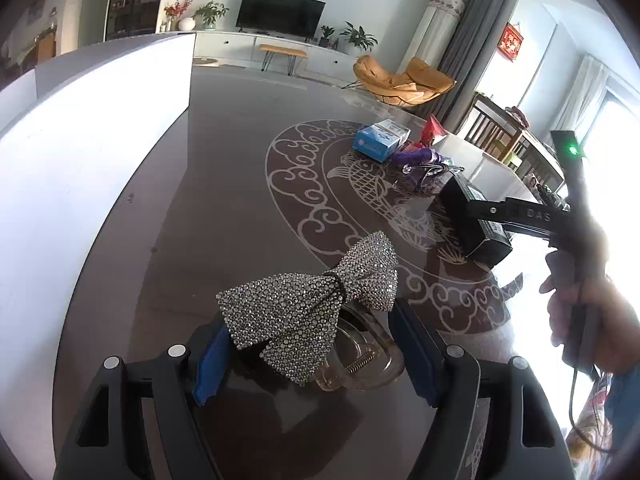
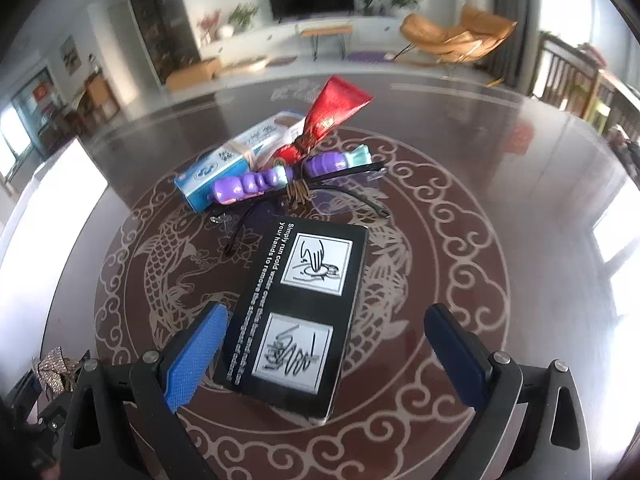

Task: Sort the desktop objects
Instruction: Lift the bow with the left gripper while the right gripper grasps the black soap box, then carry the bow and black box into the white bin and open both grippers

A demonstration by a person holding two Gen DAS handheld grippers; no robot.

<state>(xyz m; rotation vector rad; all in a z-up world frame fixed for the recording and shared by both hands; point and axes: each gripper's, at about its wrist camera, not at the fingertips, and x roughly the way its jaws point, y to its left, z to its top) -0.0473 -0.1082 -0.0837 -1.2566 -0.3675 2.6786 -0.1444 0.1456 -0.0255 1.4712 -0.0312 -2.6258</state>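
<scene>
1. Two views make up this figure. Left wrist view: your left claw (image 1: 316, 356) stands released, its blue pads (image 1: 210, 364) on either side of the rhinestone bow clip (image 1: 308, 300), which lies on the dark desk (image 1: 224, 200) with its clear plastic clamp (image 1: 360, 364) toward the camera. Neither pad presses the clip. To the right, your right hand (image 1: 580, 308) carries the other claw over the black box (image 1: 476, 220). Farther off lie the blue box (image 1: 378, 140) and the glasses (image 1: 428, 172).

2. Right wrist view: your right claw (image 2: 324, 360) is released, with the black box (image 2: 296, 312) lying flat between its pads, apart from the right pad; whether the left pad touches it cannot be told. Beyond the box sit the glasses (image 2: 340, 188), a purple toy (image 2: 248, 186), a red packet (image 2: 332, 110) and the blue box (image 2: 224, 164), clustered together. The bow clip (image 2: 54, 368) appears at far left.
</scene>
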